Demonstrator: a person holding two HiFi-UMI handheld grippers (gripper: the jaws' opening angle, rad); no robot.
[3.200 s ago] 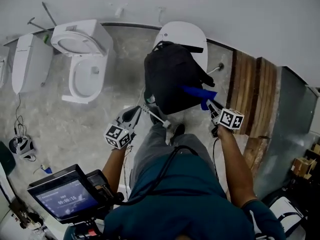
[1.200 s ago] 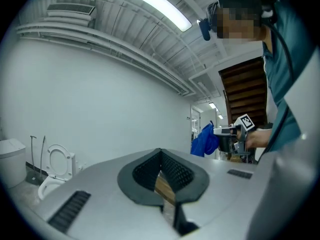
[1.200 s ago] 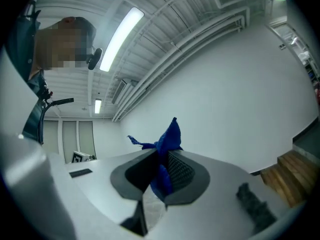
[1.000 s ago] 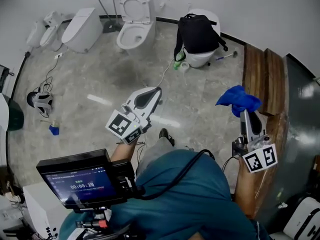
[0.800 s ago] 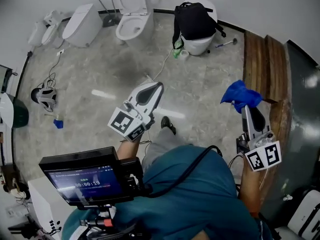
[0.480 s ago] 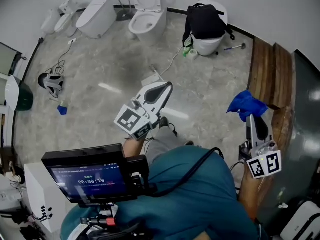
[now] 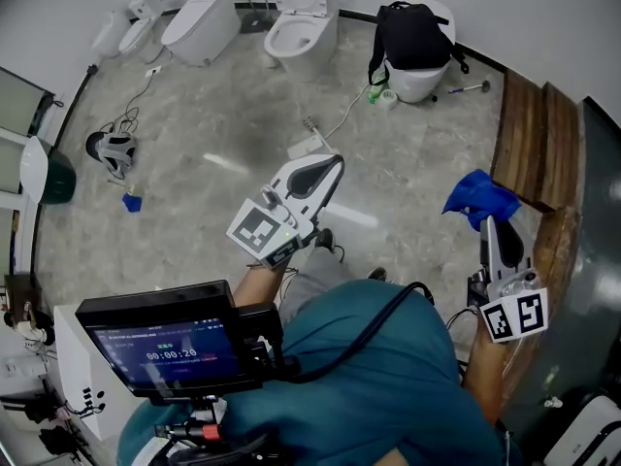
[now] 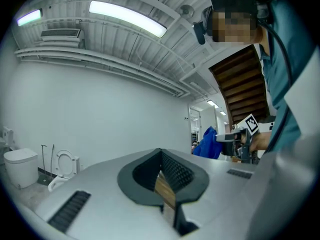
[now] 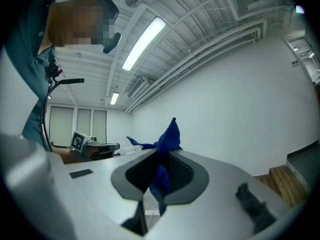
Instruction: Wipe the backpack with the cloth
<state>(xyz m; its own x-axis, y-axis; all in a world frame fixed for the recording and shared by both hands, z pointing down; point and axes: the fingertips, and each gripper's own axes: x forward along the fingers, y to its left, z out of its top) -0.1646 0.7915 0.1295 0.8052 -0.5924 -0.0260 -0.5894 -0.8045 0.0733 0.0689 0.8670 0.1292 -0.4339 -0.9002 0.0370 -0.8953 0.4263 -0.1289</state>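
The black backpack [image 7: 411, 37] rests on a white toilet [image 7: 423, 78] at the far wall, well away from both grippers. My right gripper [image 7: 490, 223] at the right of the head view is shut on the blue cloth [image 7: 478, 198], which bunches up past its tip; in the right gripper view the blue cloth [image 9: 165, 149] sticks out from between the jaws. My left gripper [image 7: 335, 163] is held level in the middle of the head view, shut with nothing in it; its pads [image 8: 167, 176] meet in the left gripper view.
Two more toilets [image 7: 303, 22] [image 7: 199, 27] stand along the far wall. A headset [image 7: 114, 149] with cables lies on the floor at the left. Wooden steps [image 7: 529, 139] run along the right. A monitor [image 7: 160, 340] hangs in front of the person's chest.
The person has backed away from the backpack, which was close under both grippers at first and now sits far off. Both grippers travelled along, the right one keeping hold of the cloth.
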